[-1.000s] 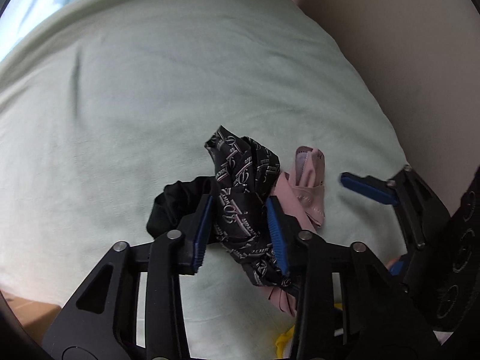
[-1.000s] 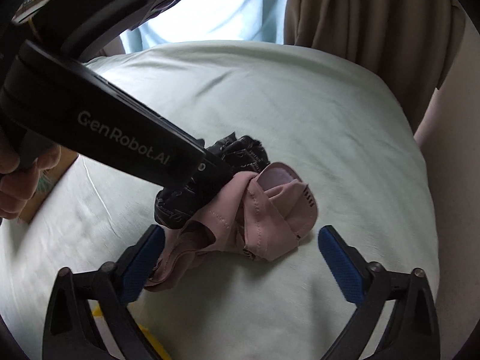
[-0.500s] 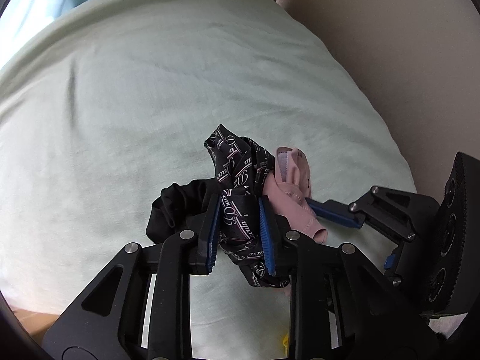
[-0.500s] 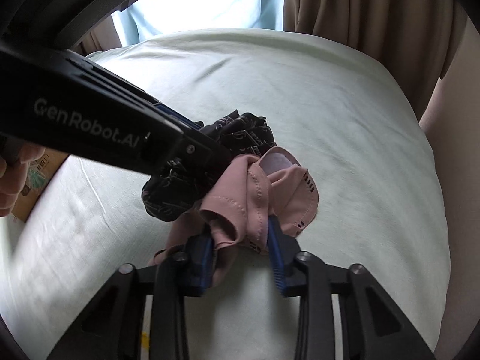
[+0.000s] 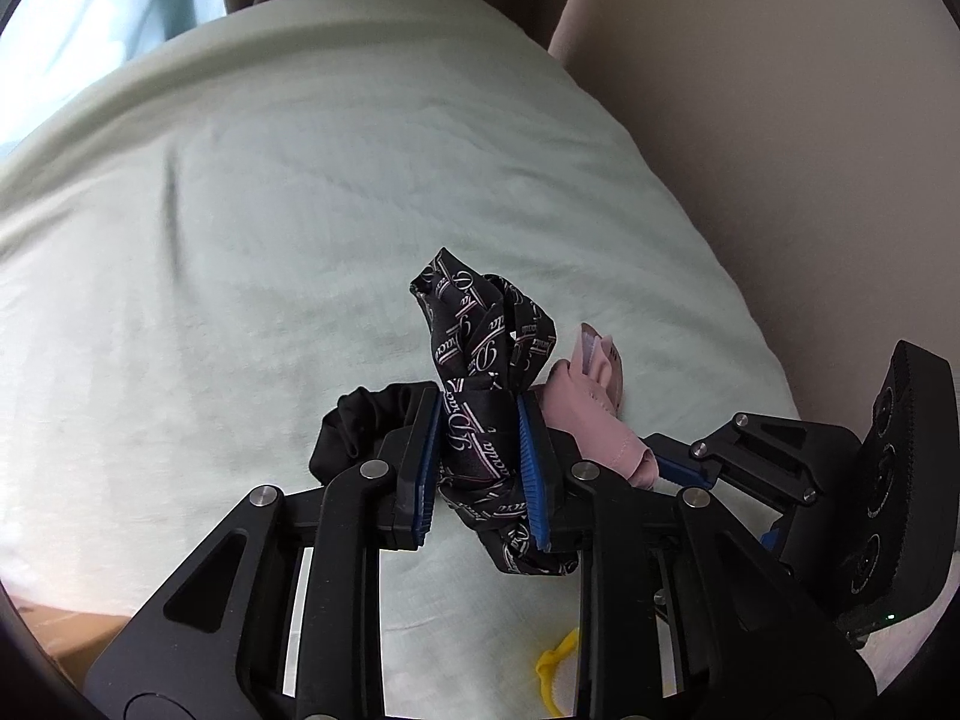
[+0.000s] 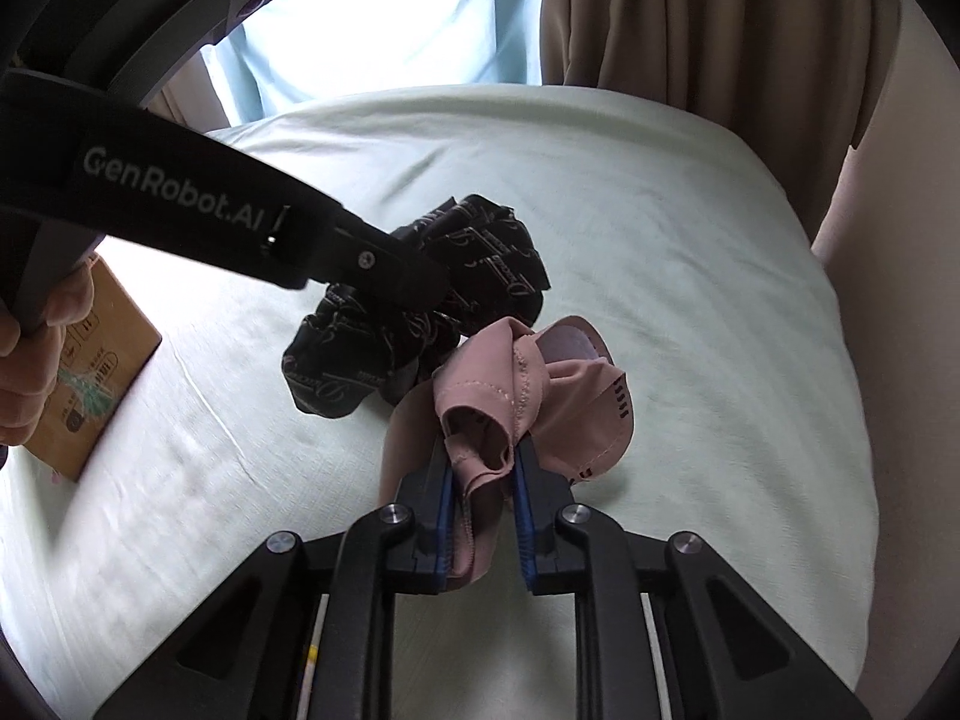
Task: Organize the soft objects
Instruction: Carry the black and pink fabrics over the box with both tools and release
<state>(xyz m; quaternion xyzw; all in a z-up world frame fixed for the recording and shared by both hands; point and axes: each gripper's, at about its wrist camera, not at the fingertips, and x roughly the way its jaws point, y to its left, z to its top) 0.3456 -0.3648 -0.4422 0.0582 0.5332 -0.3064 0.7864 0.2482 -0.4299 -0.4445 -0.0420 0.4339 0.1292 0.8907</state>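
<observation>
A black garment with white script print is bunched between the fingers of my left gripper, which is shut on it and holds it just above the pale green bed. It also shows in the right wrist view. A pink garment is pinched in my right gripper, which is shut on it. The pink garment touches the black one on its right. My right gripper shows in the left wrist view, and my left gripper's arm crosses the right wrist view.
A plain black cloth lies on the bed left of my left gripper. A yellow item lies near the bed's front edge. A cardboard box sits at the bed's left. Brown curtains and a wall stand behind and right.
Both grippers closed: the left on the black printed garment, the right on the pink garment. Both garments have been lifted a little off the bed.
</observation>
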